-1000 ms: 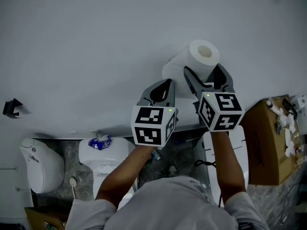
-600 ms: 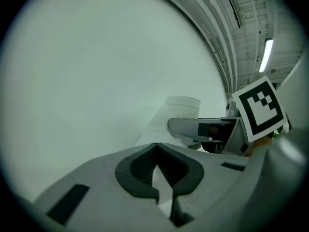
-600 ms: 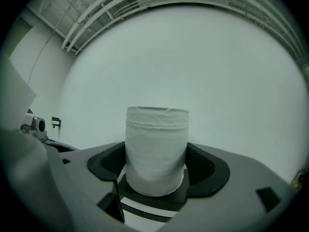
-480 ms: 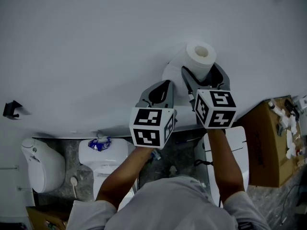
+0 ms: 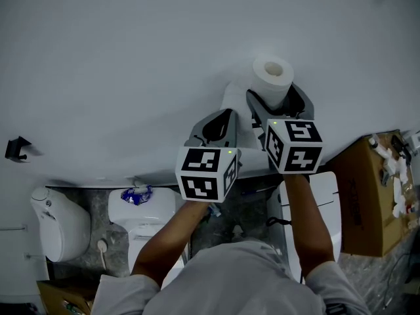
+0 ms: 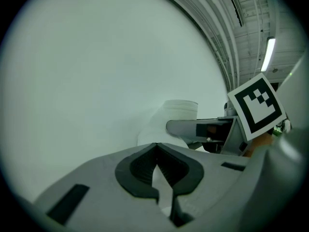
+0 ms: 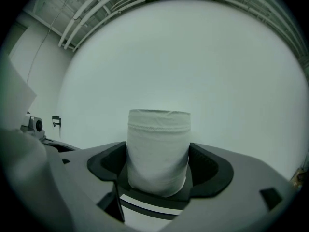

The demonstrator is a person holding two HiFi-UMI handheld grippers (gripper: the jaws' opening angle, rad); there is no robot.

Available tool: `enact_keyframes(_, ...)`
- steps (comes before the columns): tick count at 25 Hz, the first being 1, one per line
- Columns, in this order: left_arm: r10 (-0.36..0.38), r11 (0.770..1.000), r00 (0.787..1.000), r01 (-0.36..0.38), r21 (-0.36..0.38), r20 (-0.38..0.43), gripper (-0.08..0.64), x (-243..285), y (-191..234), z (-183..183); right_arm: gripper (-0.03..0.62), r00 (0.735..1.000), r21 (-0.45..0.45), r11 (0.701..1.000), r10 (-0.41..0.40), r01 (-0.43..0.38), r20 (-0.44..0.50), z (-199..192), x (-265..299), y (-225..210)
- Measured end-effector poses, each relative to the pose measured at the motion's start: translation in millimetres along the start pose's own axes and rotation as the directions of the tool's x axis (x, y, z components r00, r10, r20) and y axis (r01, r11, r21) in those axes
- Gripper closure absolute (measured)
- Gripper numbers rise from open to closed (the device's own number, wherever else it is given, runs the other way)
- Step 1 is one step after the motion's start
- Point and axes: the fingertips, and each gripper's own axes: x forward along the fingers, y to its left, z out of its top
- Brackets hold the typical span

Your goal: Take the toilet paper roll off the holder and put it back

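A washroom inside an industrial hall: toilet (image 5: 141,215), white wall (image 5: 131,58), ribbed ceiling (image 6: 241,23), strip light (image 6: 267,54).

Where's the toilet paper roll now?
Head view, upper right of centre, against the white wall: the toilet paper roll is clamped in the right claw, with the left claw beside it pinching its loose tail.

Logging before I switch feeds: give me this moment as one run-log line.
right gripper: shut on toilet paper roll | left gripper: shut on loose paper tail | backdrop: plain white wall
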Motion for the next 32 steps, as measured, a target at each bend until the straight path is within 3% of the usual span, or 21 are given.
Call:
enact_keyframes(22, -0.048, 0.999, 0.999, 0.048, 0.008, -0.005, 0.555, -24.6, -24.1, -6.7, 0.21, 1.0, 0.035, 0.999, -0.017, 0.017, 0.021, -6.3, -45.5, 3.9)
enact_keyframes(26, -0.059, 0.998, 0.998, 0.059, 0.005, -0.005, 0.555, -34.2, -28.5, -10.0, 0.245, 1.0, 0.026, 1.0, -0.013, 0.013, 0.012, -12.8, -59.5, 15.7)
enact_keyframes(30, -0.077, 0.997, 0.997, 0.078, 0.006, -0.002, 0.555, -45.2, -36.4, -11.7, 0.339, 1.0, 0.019, 1.0, -0.015, 0.015, 0.007, -20.3, -75.6, 27.4)
enact_keyframes(32, -0.087, 0.996, 0.996, 0.087, 0.006, -0.003, 0.555, -50.9, -40.6, -13.8, 0.345, 1.0, 0.017, 1.0, -0.009, 0.009, 0.002, -24.9, -82.9, 34.4)
